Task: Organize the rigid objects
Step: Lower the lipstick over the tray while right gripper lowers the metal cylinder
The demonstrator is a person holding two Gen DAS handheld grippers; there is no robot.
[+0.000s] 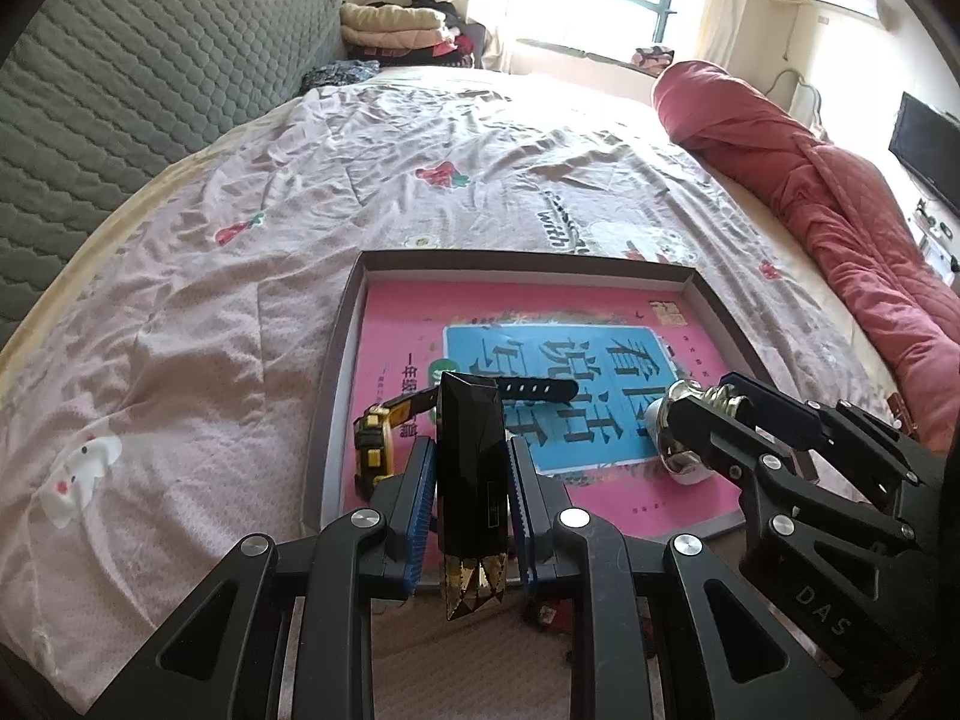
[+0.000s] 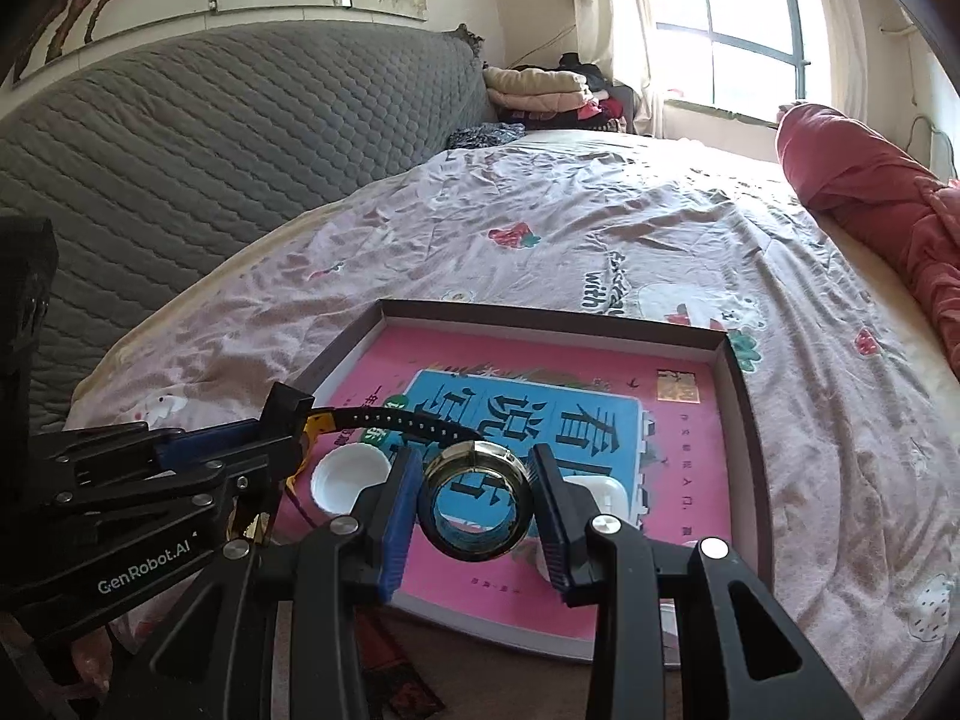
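Presently, the left hand-held gripper (image 1: 469, 480) is closed narrowly on a black faceted bottle (image 1: 471, 468) with a gold faceted end; the blue pads are pressed against both of its long sides, and the bottle is held lengthwise along the fingers, gold end nearest the camera. It is positioned above the near left corner of a shallow cardboard tray (image 1: 528, 258) that rests on the bed (image 1: 210, 276). The right hand-held gripper (image 2: 475, 501) is set at a medium opening and is clamped on a round gold-rimmed glass piece (image 2: 475, 501), seen end-on in the right wrist view, with both blue pads in contact with its sides; it is held over the near part of the tray. A pink and blue book (image 1: 540, 372) is laid flat in the tray. On the book are seen a yellow tape measure (image 1: 375, 444), a black strap (image 1: 537, 388) and, in the right wrist view, a white round lid (image 2: 351, 477).
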